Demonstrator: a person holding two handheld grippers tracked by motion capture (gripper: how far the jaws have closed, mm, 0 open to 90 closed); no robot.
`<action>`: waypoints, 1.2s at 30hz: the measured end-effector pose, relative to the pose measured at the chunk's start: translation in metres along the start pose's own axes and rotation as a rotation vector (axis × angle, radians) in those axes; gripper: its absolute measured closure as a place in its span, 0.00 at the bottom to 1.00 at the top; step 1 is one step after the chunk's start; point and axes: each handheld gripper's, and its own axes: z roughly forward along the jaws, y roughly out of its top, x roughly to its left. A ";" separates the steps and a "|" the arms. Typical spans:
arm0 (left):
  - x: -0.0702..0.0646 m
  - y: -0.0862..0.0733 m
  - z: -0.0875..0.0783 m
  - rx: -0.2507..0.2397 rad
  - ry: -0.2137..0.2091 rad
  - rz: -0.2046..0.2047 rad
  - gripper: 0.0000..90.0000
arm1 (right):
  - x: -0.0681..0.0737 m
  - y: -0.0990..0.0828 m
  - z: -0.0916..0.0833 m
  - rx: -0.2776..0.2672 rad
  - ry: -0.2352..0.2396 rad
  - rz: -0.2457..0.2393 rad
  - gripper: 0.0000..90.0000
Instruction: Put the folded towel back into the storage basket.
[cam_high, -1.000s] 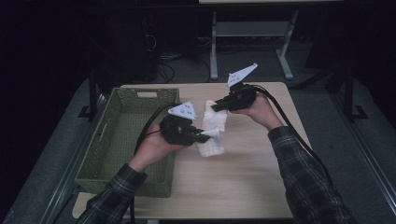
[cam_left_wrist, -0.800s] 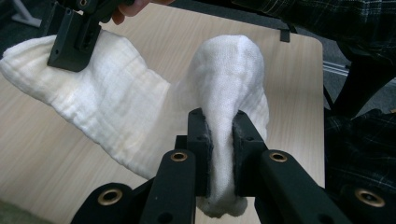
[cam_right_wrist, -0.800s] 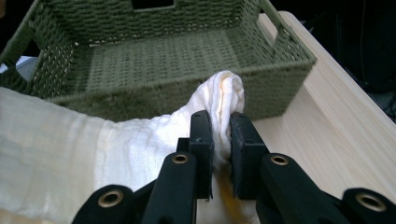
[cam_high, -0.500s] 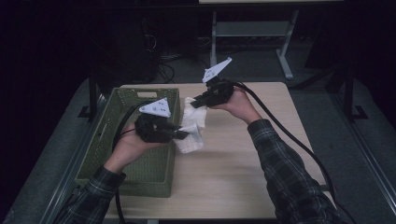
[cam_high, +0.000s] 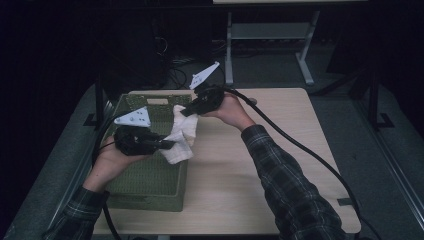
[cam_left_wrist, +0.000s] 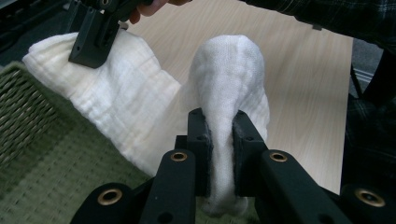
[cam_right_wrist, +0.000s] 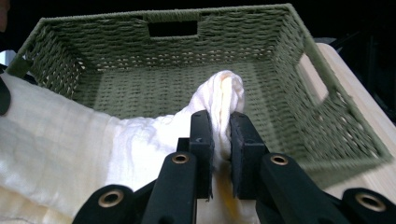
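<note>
High view: pale wood table (cam_high: 280, 165), dark room; both claws clamped on white cloth (cam_high: 181, 137).

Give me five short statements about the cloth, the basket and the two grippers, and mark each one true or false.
1. Both grippers pinch the white cloth. True.
2. The green basket holds several folded towels. False: its woven floor is bare.
3. The left gripper is shut on a bunched fold. True.
4. The right gripper stands open above the table. False: it is shut on the cloth.
5. The cloth lies flat on the table. False: it hangs between the grippers at the basket's rim.
</note>
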 end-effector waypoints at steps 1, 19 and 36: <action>0.001 -0.002 -0.002 -0.001 0.004 -0.006 0.89 | 0.000 0.002 0.005 0.000 0.001 -0.003 0.90; 0.004 -0.042 -0.017 0.054 0.032 -0.046 0.89 | 0.013 0.008 0.063 0.013 0.042 -0.027 0.90; -0.002 -0.069 0.003 0.115 -0.024 -0.068 0.87 | 0.030 -0.008 0.086 0.070 0.065 -0.048 0.90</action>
